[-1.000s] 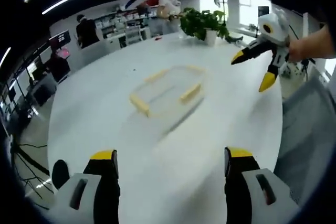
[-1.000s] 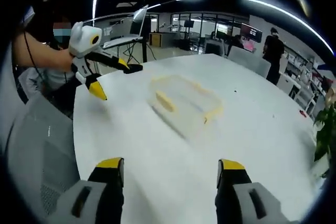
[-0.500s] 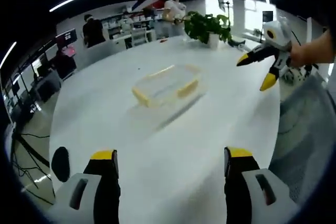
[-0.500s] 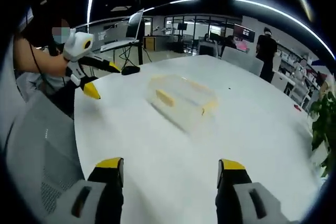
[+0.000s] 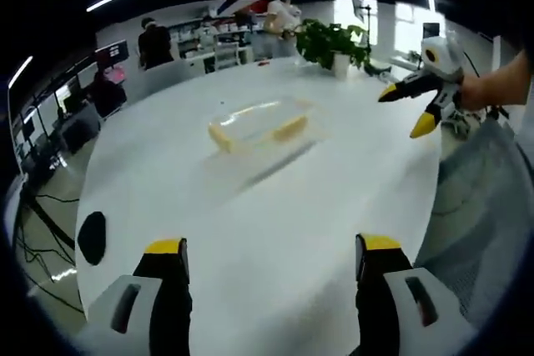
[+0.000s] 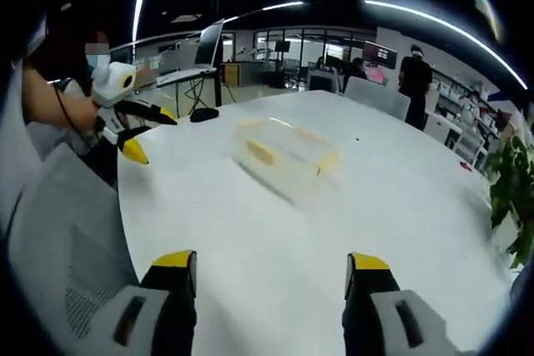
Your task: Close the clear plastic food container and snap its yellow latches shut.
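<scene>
Hovering with jaws apart and empty, the left gripper (image 5: 265, 258) and right gripper (image 6: 269, 271) have both drawn back from the clear plastic food container (image 5: 257, 125), which now sits farther off than a second ago, well apart from either. That suggests the closing work has not begun. Rectangular, transparent and glossy, with yellow latches (image 6: 260, 152) along its sides, it rests mid-way across the smooth white round tabletop (image 5: 250, 214).

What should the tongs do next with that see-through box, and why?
Probably bring both tongs in toward the clear container first. It sits alone out on the white table, and the left tongs and right tongs are both open, empty and well short of its yellow latches.
</scene>
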Action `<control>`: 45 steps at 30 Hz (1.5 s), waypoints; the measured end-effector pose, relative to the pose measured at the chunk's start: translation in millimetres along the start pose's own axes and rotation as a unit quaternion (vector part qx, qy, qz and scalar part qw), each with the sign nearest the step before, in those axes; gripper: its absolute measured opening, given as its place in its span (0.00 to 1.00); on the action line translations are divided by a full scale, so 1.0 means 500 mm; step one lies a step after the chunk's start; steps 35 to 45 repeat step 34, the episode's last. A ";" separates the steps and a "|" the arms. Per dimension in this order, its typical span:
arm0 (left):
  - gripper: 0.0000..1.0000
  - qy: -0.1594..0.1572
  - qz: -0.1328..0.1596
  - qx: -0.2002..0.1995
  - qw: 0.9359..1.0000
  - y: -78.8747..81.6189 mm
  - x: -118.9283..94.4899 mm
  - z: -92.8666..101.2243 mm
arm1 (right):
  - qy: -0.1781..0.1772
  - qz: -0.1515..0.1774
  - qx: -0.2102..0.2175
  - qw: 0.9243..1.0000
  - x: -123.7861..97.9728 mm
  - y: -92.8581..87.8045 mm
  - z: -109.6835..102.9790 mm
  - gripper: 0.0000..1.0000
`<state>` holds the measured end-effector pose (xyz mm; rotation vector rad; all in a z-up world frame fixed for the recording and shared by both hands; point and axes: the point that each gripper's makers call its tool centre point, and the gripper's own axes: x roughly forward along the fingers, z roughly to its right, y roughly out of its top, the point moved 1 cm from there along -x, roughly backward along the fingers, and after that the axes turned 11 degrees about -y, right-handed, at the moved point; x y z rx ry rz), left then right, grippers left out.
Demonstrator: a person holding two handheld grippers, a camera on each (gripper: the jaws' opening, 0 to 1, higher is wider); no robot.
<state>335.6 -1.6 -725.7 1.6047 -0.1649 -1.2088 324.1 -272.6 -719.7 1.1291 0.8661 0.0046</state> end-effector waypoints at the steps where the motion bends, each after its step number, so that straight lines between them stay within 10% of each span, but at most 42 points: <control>1: 0.80 0.001 0.000 0.000 1.000 -0.002 -0.001 0.000 | -0.001 0.001 0.000 1.000 -0.001 -0.001 0.001 0.72; 45: 0.78 0.009 0.007 -0.014 1.000 -0.007 -0.017 0.006 | -0.010 0.006 0.015 1.000 -0.011 0.000 0.001 0.71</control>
